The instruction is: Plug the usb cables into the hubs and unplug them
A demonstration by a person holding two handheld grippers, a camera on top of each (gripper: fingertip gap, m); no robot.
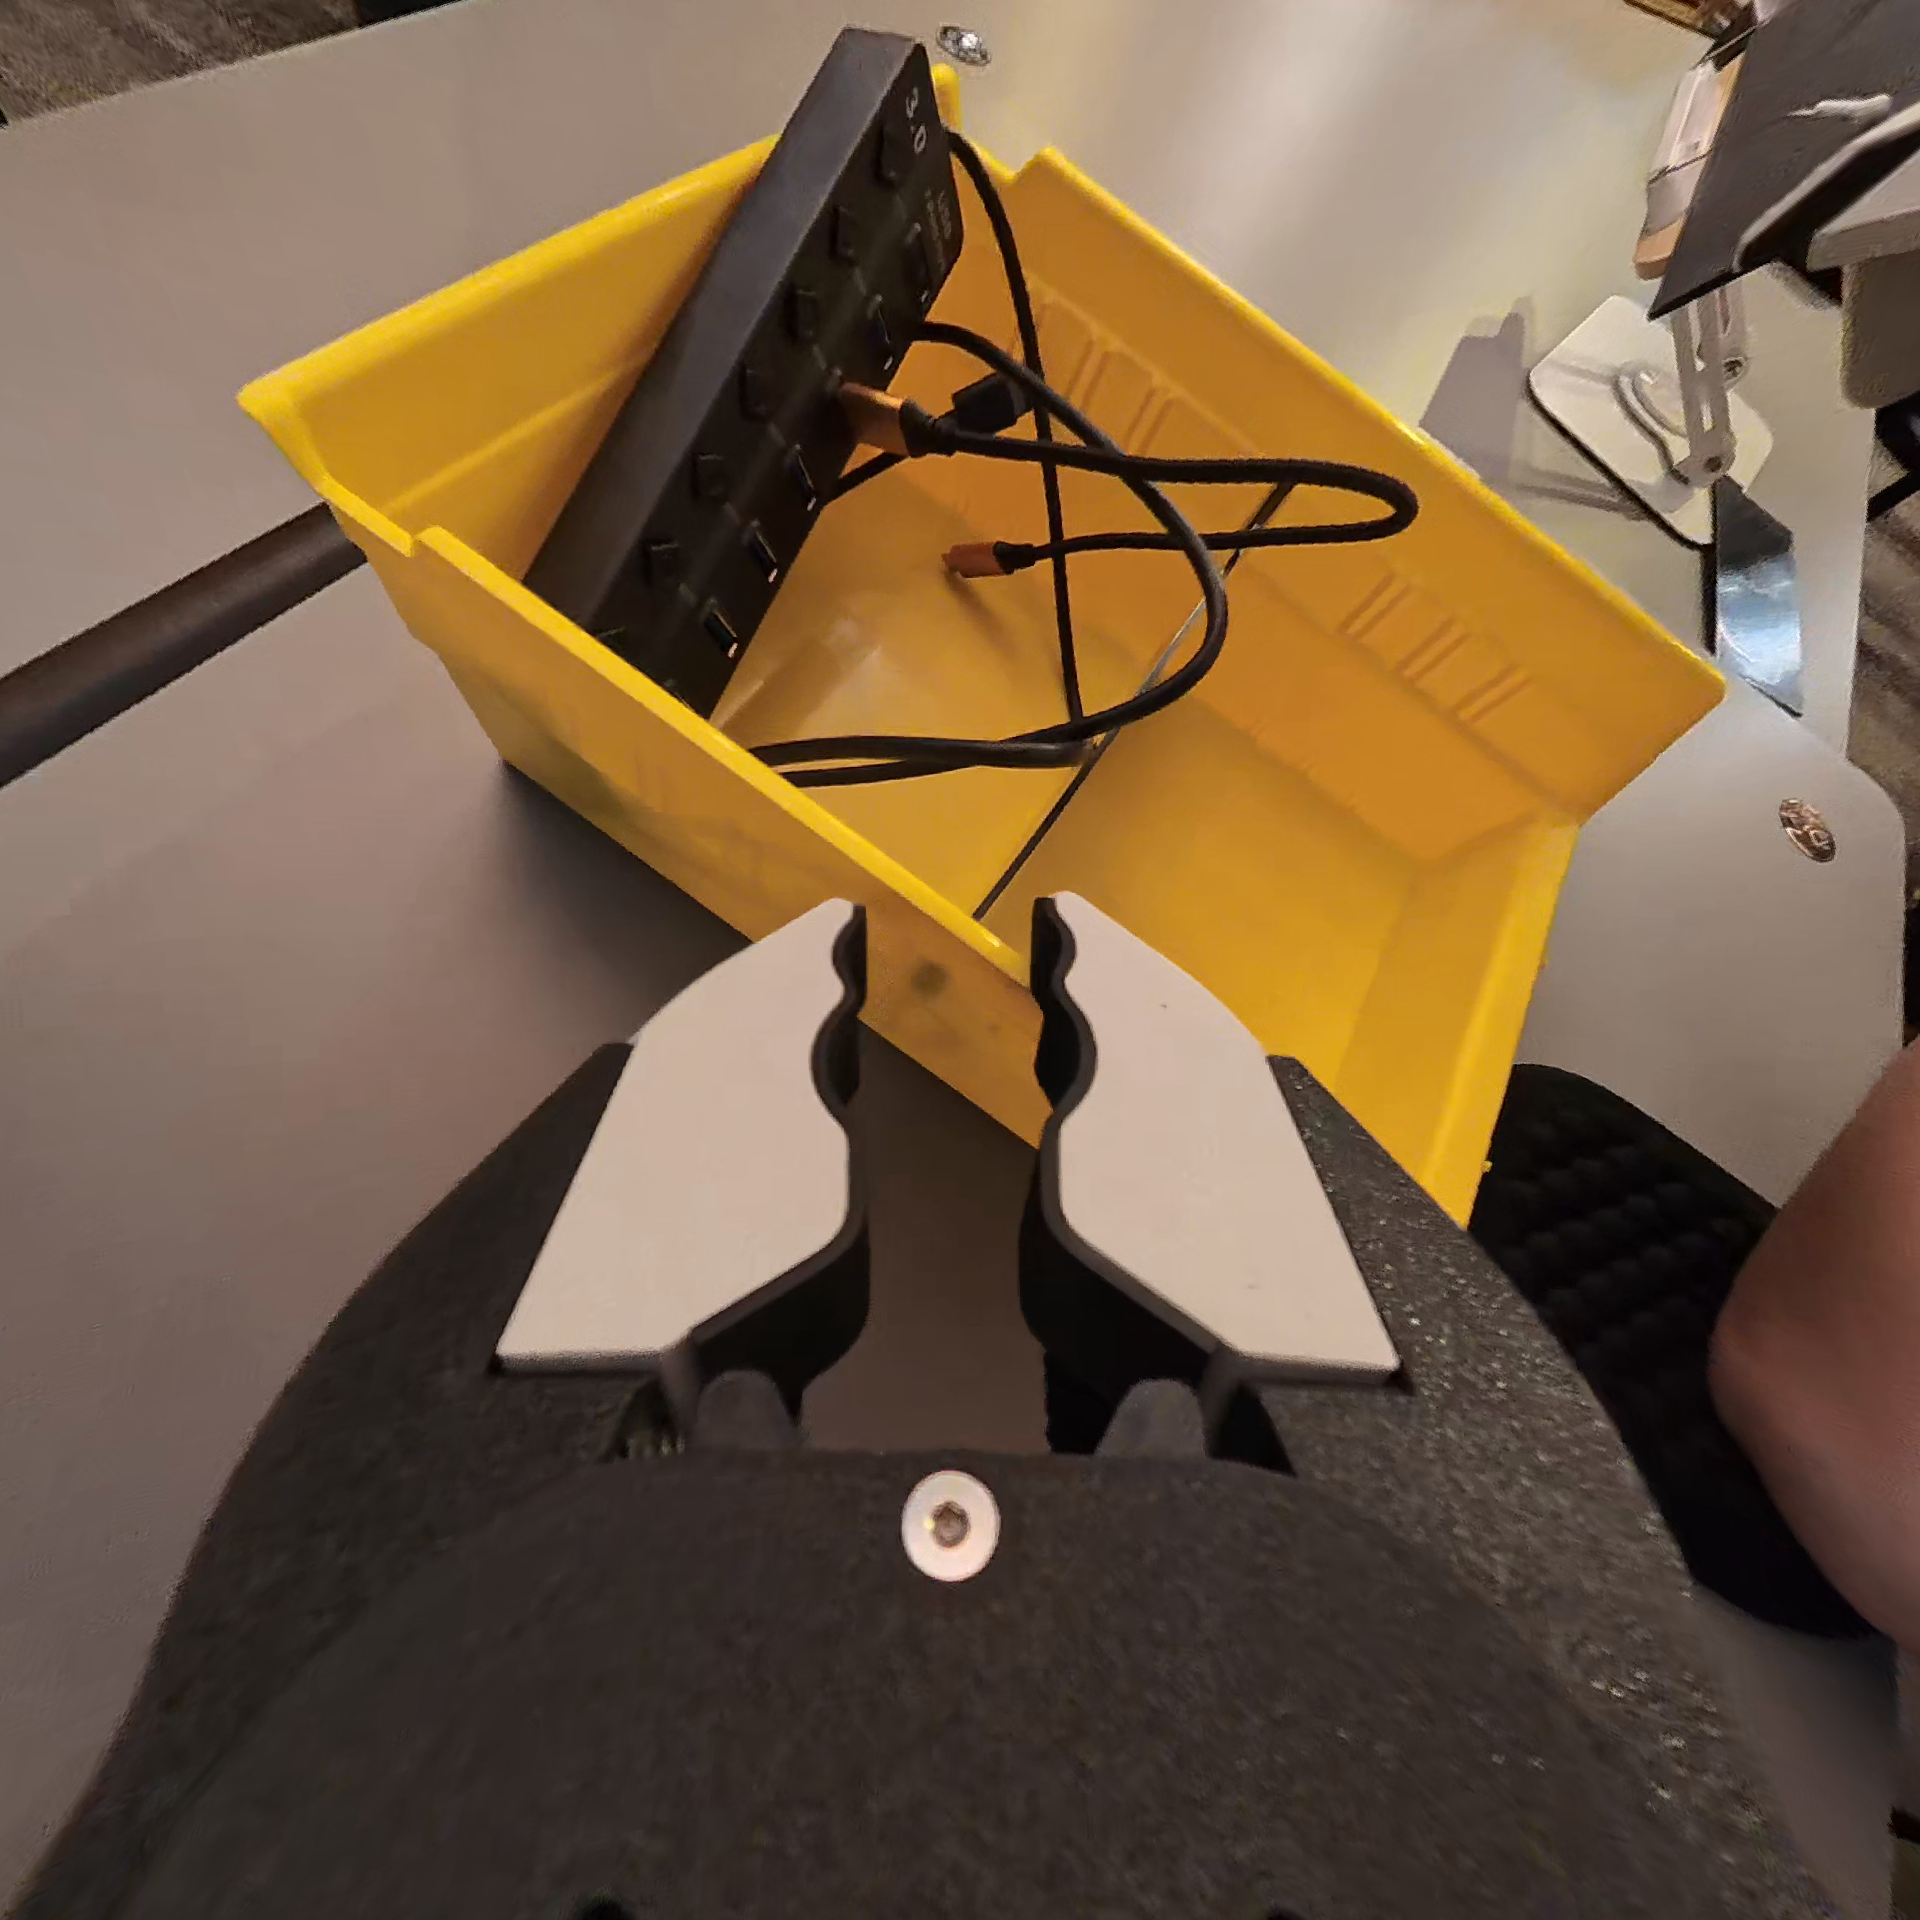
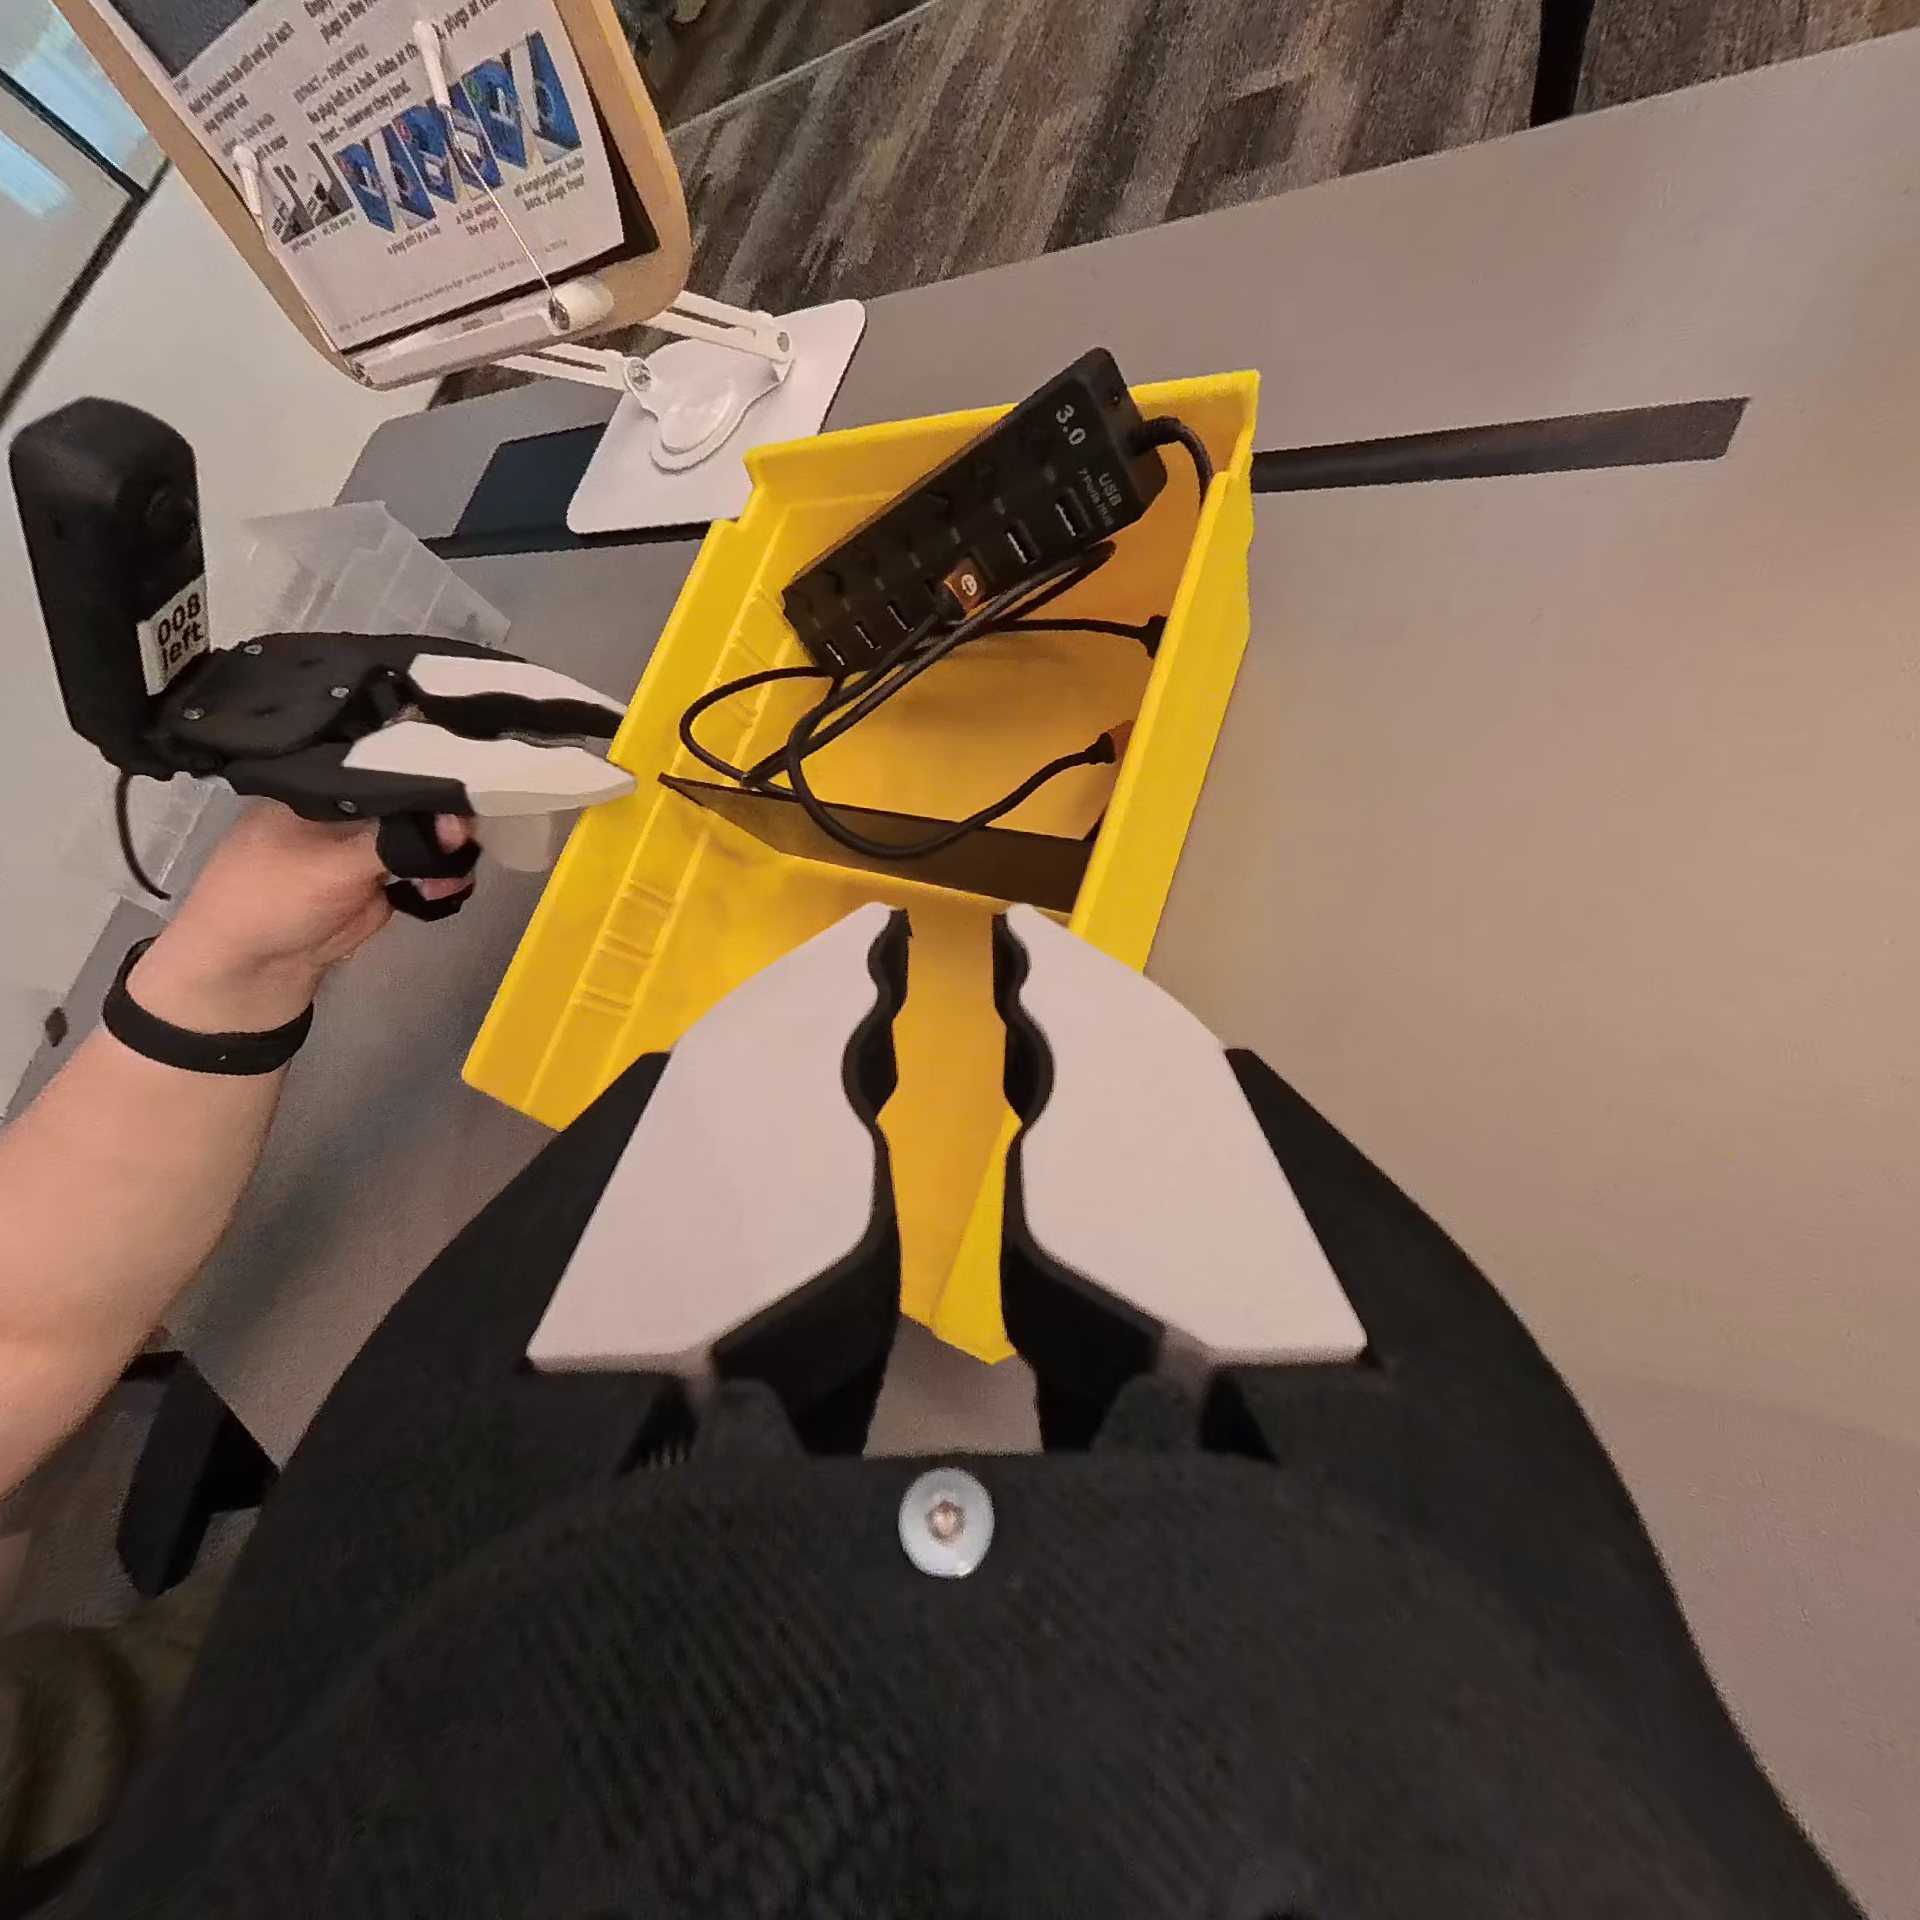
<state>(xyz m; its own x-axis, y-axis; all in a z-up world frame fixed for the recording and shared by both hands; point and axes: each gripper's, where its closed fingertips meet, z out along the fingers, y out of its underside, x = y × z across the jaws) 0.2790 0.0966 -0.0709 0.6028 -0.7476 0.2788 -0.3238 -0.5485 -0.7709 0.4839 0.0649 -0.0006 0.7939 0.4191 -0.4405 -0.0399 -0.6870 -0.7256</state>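
Inside yellow bin (image 1: pixel 582 343): black multi-port hub (image 1: pixel 800 364) tilted, orange-plugged cable (image 1: pixel 883 421) inserted.

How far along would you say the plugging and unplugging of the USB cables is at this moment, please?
Done: one copper-coloured plug sits in the black hub, which leans inside the yellow bin. In hand: nothing; the left hand-held gripper and right hand-held gripper are both open and empty, near the bin's edges. Left: another copper-tipped cable end lies loose in the bin, most ports look empty, and unplugging remains.
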